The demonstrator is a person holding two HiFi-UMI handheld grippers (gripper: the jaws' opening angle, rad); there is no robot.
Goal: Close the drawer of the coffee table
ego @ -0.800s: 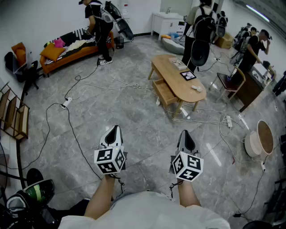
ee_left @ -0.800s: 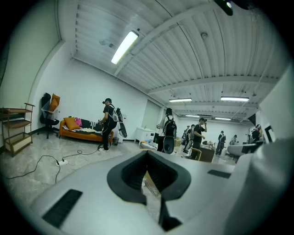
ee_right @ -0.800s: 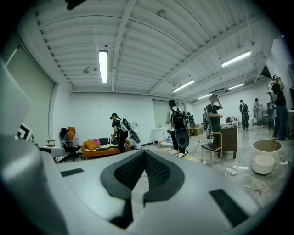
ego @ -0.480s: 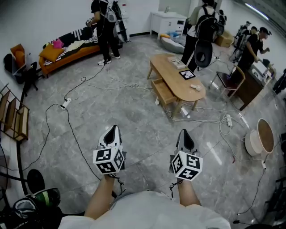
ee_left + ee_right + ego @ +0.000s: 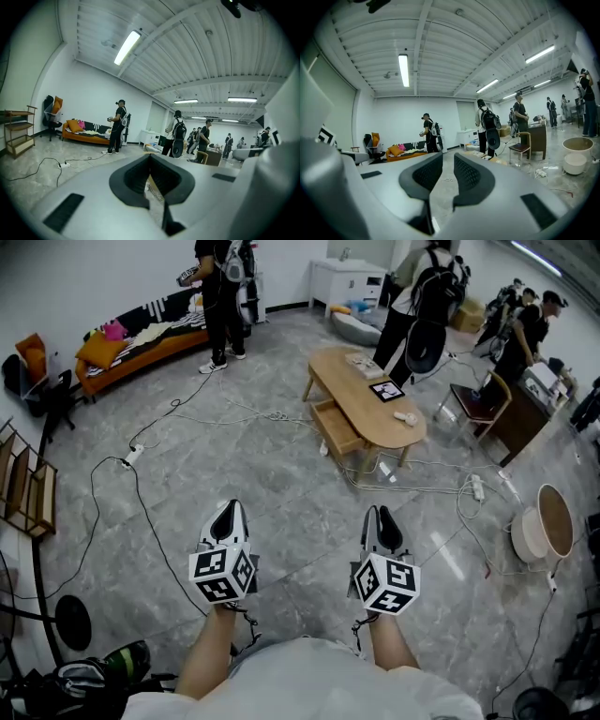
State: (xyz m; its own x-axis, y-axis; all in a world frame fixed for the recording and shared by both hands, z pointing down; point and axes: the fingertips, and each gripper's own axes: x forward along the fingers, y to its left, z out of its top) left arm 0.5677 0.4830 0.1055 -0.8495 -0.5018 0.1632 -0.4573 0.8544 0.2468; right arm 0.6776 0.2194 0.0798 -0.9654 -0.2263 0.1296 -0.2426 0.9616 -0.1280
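Left gripper (image 5: 230, 514) closed (right gripper (image 5: 382, 521) ajar)

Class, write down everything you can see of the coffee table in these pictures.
The coffee table has a long, rounded top of pale wood on wooden legs and stands on the grey floor. Its drawer, of the same wood, is pulled out on its left side in the head view. On top lie a black-and-white marker card, a small white object and papers. Cables trail round its near end.
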